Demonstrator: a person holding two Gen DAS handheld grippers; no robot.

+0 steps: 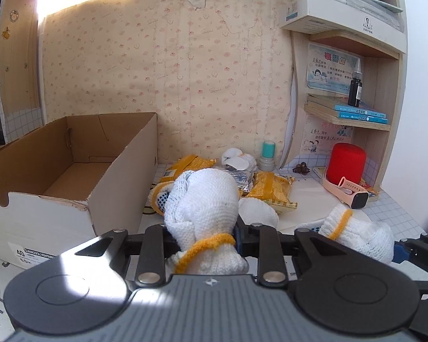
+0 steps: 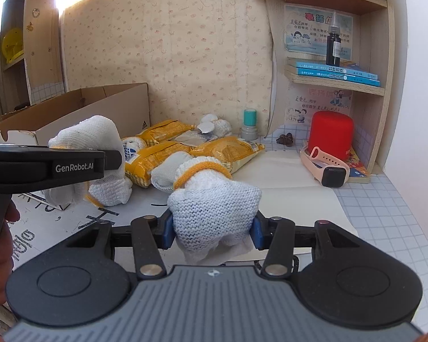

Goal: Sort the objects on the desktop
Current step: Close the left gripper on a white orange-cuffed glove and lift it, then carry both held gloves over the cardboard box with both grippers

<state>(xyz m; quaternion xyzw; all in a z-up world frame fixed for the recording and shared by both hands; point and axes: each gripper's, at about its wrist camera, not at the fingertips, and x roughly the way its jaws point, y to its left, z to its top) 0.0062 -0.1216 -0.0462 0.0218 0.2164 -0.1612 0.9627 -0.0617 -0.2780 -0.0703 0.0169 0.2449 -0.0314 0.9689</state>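
The left gripper [image 1: 205, 236] is clenched on a white knitted glove with an orange cuff [image 1: 202, 199]; the right gripper [image 2: 212, 232] grips a second such bundle [image 2: 214, 202]. Both hang near the desk's front edge. The open cardboard shoebox [image 1: 122, 176] at far left looks empty, so sorting seems barely begun: yellow snack packets [image 2: 225, 149] lie behind. The left tool reads "GenRobot.AI"; the box label shows "40".
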